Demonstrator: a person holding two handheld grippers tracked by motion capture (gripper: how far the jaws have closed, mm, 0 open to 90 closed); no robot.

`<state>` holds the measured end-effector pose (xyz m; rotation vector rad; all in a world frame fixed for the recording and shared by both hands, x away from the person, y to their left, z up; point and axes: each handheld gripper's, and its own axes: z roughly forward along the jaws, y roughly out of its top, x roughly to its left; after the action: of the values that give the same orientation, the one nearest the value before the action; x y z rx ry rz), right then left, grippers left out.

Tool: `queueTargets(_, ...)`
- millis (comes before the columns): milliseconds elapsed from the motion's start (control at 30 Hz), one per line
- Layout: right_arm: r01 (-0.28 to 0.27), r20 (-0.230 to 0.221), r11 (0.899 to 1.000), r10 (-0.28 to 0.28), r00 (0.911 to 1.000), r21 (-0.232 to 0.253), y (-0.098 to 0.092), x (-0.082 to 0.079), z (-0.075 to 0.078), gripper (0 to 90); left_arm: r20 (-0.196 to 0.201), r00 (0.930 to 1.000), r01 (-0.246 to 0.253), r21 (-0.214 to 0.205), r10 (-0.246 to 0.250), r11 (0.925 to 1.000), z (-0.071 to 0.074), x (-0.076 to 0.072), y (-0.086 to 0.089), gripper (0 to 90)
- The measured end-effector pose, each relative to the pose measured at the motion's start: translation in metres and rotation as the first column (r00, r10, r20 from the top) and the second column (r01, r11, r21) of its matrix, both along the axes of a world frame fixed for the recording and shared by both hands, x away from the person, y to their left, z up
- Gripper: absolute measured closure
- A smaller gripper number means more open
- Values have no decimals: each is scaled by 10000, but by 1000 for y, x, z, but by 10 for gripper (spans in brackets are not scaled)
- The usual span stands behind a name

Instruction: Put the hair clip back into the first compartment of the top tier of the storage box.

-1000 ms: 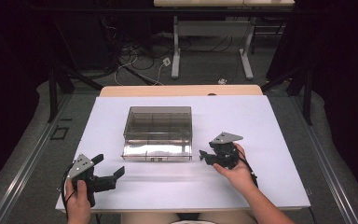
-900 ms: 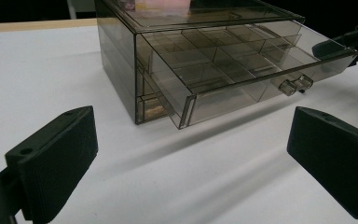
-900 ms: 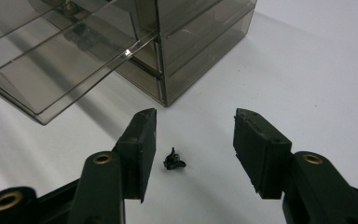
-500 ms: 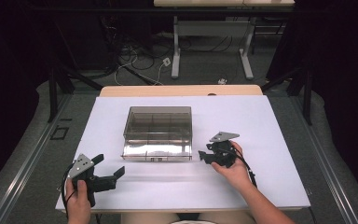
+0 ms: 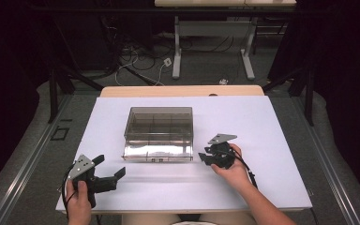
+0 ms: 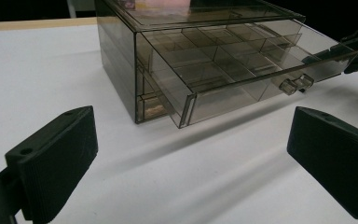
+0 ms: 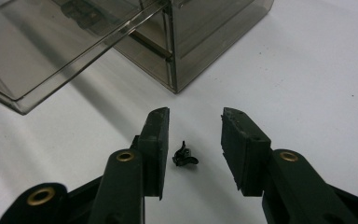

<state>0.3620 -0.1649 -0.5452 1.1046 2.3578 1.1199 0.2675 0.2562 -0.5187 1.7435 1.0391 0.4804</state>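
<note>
A smoky clear plastic box [image 5: 158, 123] stands mid-table, its divided drawer [image 6: 242, 70] pulled partly out toward the front, with a small clear handle [image 6: 297, 84]. My right gripper [image 5: 203, 155] sits just right of the drawer's front, open. In the right gripper view a tiny black part [image 7: 185, 157] lies on the white table between the jaws of the right gripper [image 7: 196, 114], untouched. My left gripper [image 5: 109, 166] rests at the front left, wide open and empty, pointing toward the box. From the left gripper [image 6: 191, 135] the drawer front is a short way ahead.
The white table top [image 5: 272, 131] has bare room on both sides of the box. A wooden strip [image 5: 183, 90] runs along the far edge. Beyond it are table legs and cables [image 5: 136, 65] on the floor.
My right gripper has crept slightly left toward the drawer's front corner. The left gripper and the box have stayed put.
</note>
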Motion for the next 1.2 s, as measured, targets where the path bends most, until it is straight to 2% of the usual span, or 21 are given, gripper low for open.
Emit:
queueTargets(33, -70, -161, 9998, 66, 9998, -194, 0, 0, 0, 627, 1, 10000, -5, 6, 5, 10000, 0, 0, 0, 19)
queueTargets(400, -169, -390, 9992, 155, 9991, -352, 3, 1, -4, 650, 22, 10000, 0, 29, 0, 10000, 0, 0, 0, 19)
queueTargets(433, -224, -590, 9986, 196, 9981, -478, 3, 2, -4, 653, 20, 10000, -1, 24, 1, 10000, 0, 0, 0, 19)
queueTargets(500, -192, -541, 9989, 169, 9984, -424, 3, 2, -5, 654, 19, 10000, 2, 33, -2, 10000, 0, 0, 0, 19)
queueTargets(700, -270, -931, 9987, 229, 9954, -433, 5, 3, -8, 663, -3, 10000, 4, 32, -4, 10000, 0, 0, 0, 19)
queueTargets(867, -382, -1030, 9975, 320, 9942, -592, 4, 4, -8, 678, -10, 10000, -2, 34, 2, 10000, 0, 0, 0, 19)
queueTargets(1067, -350, -1021, 9984, 303, 9943, -446, 5, 5, -11, 691, -1, 10000, -3, 101, 3, 9999, 0, 1, 1, 20)
queueTargets(1200, -429, -1171, 9972, 355, 9925, -615, 4, 5, -10, 707, -13, 10000, -3, 32, 3, 10000, -1, 1, 0, 19)
